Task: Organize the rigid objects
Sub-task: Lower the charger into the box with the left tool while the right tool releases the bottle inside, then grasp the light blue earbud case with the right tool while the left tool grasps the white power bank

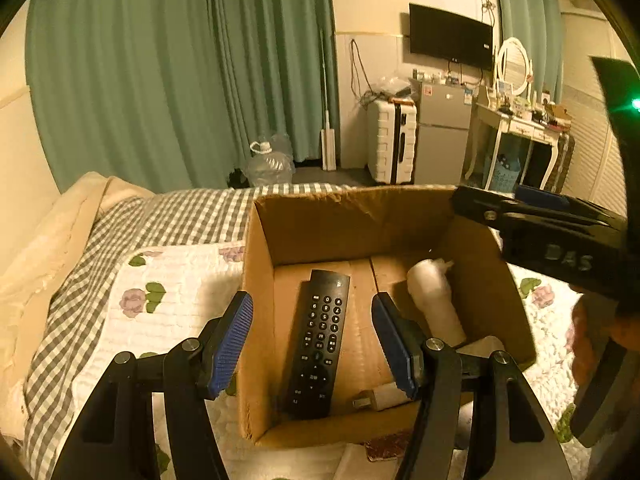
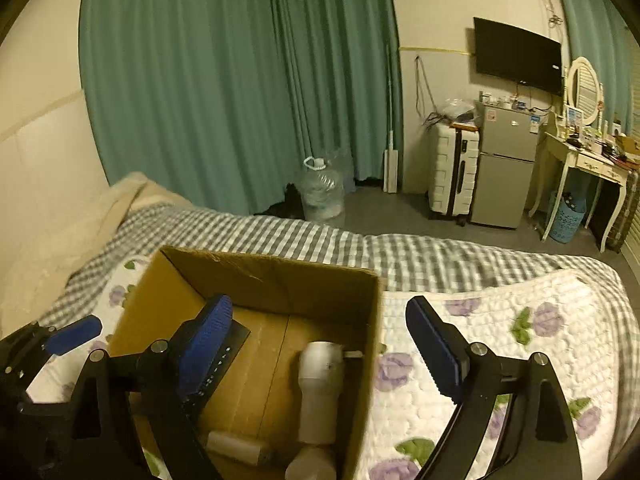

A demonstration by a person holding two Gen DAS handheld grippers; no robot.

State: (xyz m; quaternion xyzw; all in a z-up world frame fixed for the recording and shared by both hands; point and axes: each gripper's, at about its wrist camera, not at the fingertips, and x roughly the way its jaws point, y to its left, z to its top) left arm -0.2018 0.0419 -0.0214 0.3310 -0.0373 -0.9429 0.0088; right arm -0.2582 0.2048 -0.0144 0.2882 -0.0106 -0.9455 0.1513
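Remote [image 1: 318,344] lies in box [image 1: 352,216] between open left tongs [image 1: 312,340].

One box [image 1: 360,232] on bed [image 1: 180,216]. Inside box: one remote [image 1: 319,344], one large white bottle [image 1: 434,300], one small white cylinder [image 1: 380,398]; right wrist view shows another white item [image 2: 312,464] at box's near edge, kind unclear. Two grippers: left [image 1: 312,340], right [image 2: 320,344]. Two green curtains, one [image 1: 160,72] on left, other [image 1: 528,12] on right. One TV [image 1: 450,36], one fridge [image 1: 444,132], one suitcase [image 1: 390,142], one water jug [image 1: 268,162], one mirror [image 1: 513,65], one blue basket [image 2: 566,218].
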